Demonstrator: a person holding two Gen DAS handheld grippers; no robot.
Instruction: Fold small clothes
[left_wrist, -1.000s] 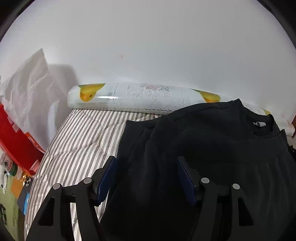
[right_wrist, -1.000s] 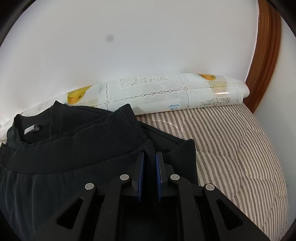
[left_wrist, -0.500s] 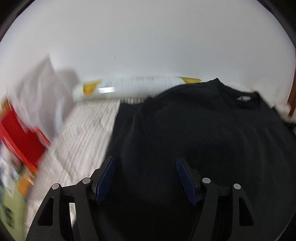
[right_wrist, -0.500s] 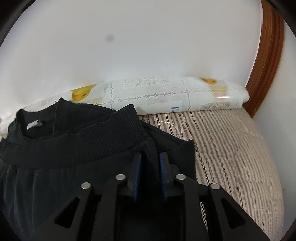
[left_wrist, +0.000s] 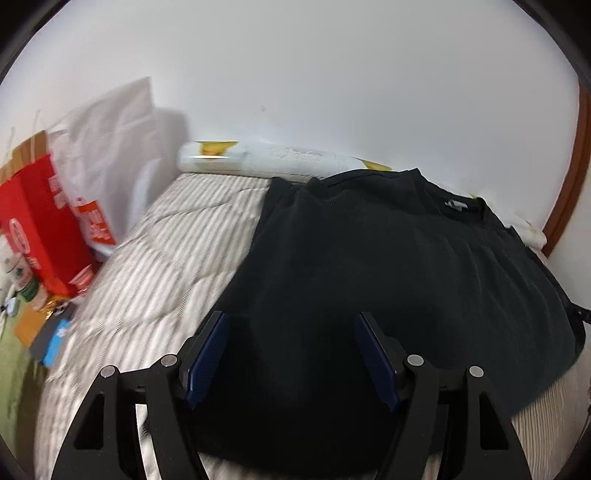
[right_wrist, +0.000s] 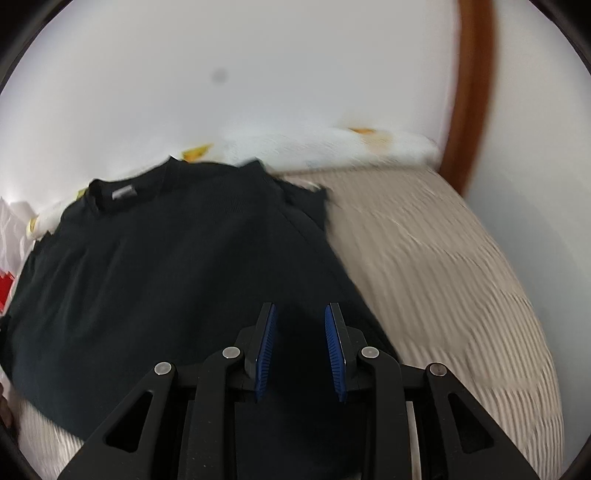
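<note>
On the striped quilted mattress (left_wrist: 155, 280), the black knitted garment with a ribbed neckband (left_wrist: 388, 258) lay spread across the middle, its collar toward twelve o'clock near the white wall (left_wrist: 332, 74) and its hem toward six o'clock beneath both tools. The left gripper (left_wrist: 291, 354) hung over the garment's lower left part with its blue-padded jaws set wide apart and nothing pinched between them. The right gripper (right_wrist: 300, 350) had just been parting its jaws; they stood a little apart over the dark cloth at the garment's right edge, the pads pressing on nothing, so the cloth looked released.

By the look of it, one fold had been laid: a ribbed edge sat up near the collar at twelve o'clock, as though the lower part had been brought over the body. What remained, as a guess, was to smooth the bundle and fold it again into a smaller packet; the blur hid whether the sleeves were tucked in.

A rolled white plastic sheet printed with yellow fruit (left_wrist: 266, 160) lay along the wall at twelve o'clock, just behind the collar. At nine o'clock in the left view stood a red cardboard box (left_wrist: 33, 229) and a white plastic bag (left_wrist: 107, 147), well clear of the garment. A curved brown wooden frame (right_wrist: 469, 92) rose at two o'clock in the right view. Nothing lay on the garment itself.
</note>
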